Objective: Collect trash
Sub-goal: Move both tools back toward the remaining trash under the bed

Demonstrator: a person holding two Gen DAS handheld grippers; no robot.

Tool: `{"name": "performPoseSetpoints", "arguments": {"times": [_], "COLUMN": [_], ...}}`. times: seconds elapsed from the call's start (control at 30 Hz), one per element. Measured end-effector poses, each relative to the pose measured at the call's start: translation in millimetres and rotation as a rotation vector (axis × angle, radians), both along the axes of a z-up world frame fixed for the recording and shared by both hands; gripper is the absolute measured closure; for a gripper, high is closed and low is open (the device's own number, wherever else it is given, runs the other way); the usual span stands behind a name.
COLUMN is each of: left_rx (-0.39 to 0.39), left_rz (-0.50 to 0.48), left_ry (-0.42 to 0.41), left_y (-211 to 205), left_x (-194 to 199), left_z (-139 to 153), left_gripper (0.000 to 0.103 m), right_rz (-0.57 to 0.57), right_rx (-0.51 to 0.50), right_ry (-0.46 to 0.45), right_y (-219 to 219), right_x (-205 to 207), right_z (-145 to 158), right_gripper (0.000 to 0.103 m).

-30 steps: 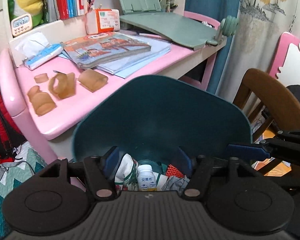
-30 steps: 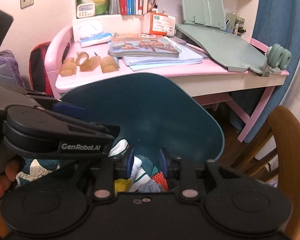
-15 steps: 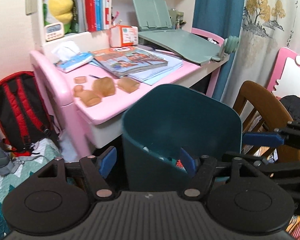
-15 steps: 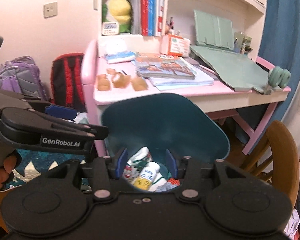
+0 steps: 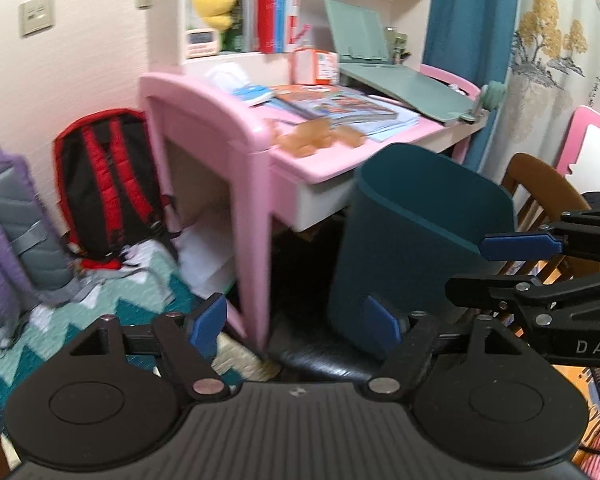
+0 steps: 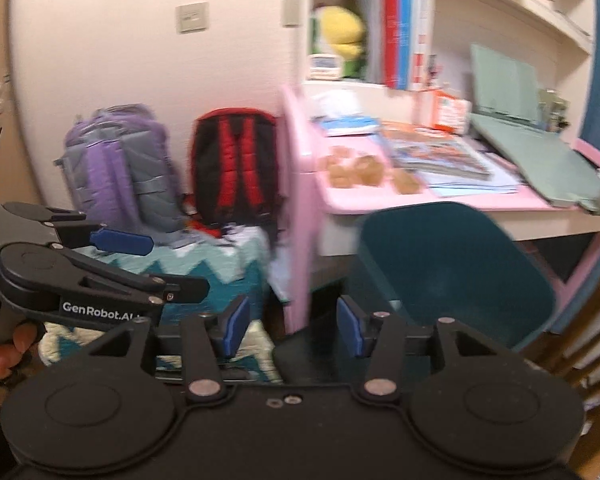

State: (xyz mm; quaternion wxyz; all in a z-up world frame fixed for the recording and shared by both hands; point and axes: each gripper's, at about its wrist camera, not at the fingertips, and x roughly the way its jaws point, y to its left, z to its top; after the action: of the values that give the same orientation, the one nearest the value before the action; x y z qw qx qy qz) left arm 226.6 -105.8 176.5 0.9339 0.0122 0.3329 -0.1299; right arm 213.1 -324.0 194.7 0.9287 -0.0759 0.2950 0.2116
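A dark teal trash bin (image 5: 416, 240) stands on a black seat in front of the pink desk (image 5: 228, 148); it also shows in the right wrist view (image 6: 456, 268), its inside hidden from here. My left gripper (image 5: 296, 322) is open and empty, drawn back to the left of the bin. My right gripper (image 6: 294, 326) is open and empty, also back and left of the bin. Several crumpled brown pieces (image 5: 312, 140) lie on the desk's near corner; they also show in the right wrist view (image 6: 364, 170).
A red and black backpack (image 5: 108, 184) and a purple backpack (image 6: 120, 176) lean on the wall left of the desk. A zigzag teal rug (image 5: 112, 300) covers the floor. Books (image 5: 340, 106) and a green stand (image 5: 392, 76) lie on the desk. A wooden chair (image 5: 548, 196) stands at right.
Both grippers have pulled back and swung left, away from the bin. The trash inside the bin is no longer in sight. The right gripper's jaws have opened wider.
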Motion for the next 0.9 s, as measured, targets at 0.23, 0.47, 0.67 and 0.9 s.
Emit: {"name": "performPoseSetpoints", "arguments": {"times": [0.23,0.47,0.67,0.9], "left_rx": [-0.029,-0.045,-0.068,-0.058], "left_rz": [0.084,0.191,0.295,0.425], "left_ry": [0.013,0.028,0.061,0.194], "left_y": [81,155,215,288], "left_x": [-33,-48,-46,-36], "left_z": [-27,-74,-133,-225], "left_gripper": [0.019,0.004,0.004,0.004], "right_rz": [0.159,0.243,0.298,0.310], "right_rx": [0.013,0.033,0.045,-0.010], "right_ry": [0.061,0.158,0.238,0.276], "right_y": [71,135,194,241], "right_x": [-13,-1,16,43], "right_z": [-33,-82,-141,-233], "right_gripper": [0.054,0.054,0.053,0.053]}}
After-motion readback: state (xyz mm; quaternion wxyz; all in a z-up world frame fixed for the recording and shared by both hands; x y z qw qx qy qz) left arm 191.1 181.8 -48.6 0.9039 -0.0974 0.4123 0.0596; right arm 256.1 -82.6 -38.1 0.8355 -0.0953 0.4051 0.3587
